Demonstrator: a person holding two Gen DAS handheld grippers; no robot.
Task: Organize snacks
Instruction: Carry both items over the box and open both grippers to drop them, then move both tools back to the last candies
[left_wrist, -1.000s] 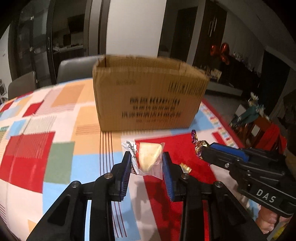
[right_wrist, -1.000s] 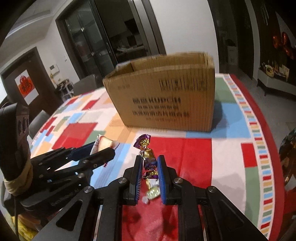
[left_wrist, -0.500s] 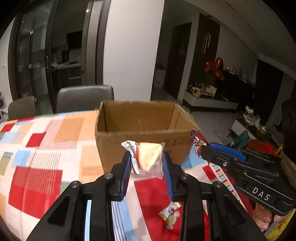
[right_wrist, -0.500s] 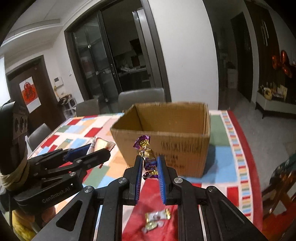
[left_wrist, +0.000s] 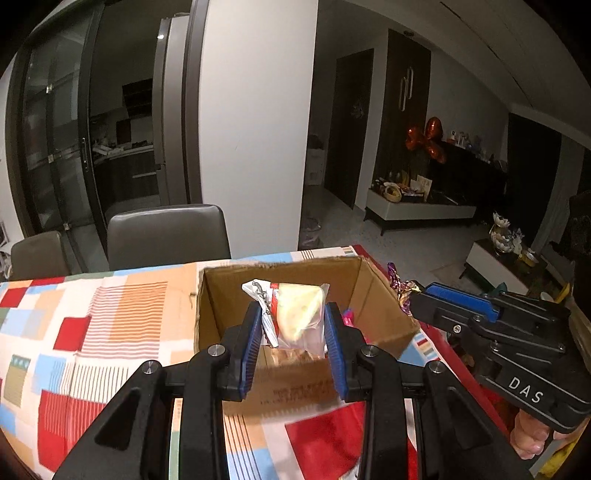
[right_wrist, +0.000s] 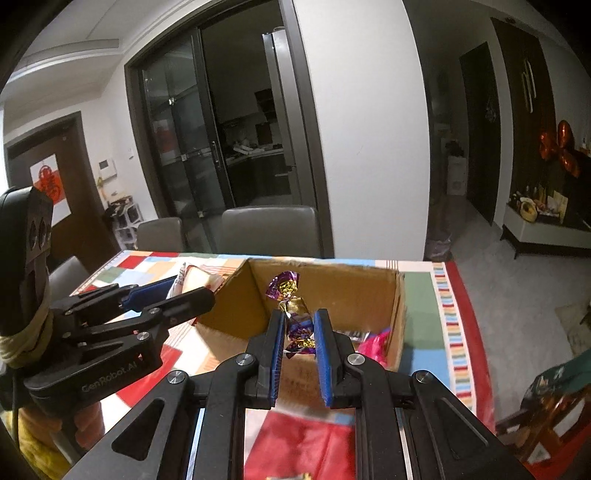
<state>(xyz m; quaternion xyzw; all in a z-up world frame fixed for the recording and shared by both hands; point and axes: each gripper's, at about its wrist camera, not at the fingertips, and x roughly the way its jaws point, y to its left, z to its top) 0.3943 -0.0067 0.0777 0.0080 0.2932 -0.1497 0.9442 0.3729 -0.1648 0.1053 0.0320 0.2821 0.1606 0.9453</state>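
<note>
I have both tools tilted downward, side by side above the near edge of the cardboard box (left_wrist: 221, 317). My left hand-held gripper (left_wrist: 291, 325) is pinched narrow on a clear packet with a pale yellow snack (left_wrist: 295, 310), which stands up above the pads over the open box. My right hand-held gripper (right_wrist: 299, 332) is clamped tight on a purple and gold wrapped candy (right_wrist: 291, 306), its twisted end sticking up. The right view shows pink wrappers (right_wrist: 373, 343) already lying inside the box. The left view shows fingers (left_wrist: 532, 439) under the right tool. The box sits on the bench's patchwork cloth (left_wrist: 74, 332); grey chairs (right_wrist: 269, 229) stand beyond.
</note>
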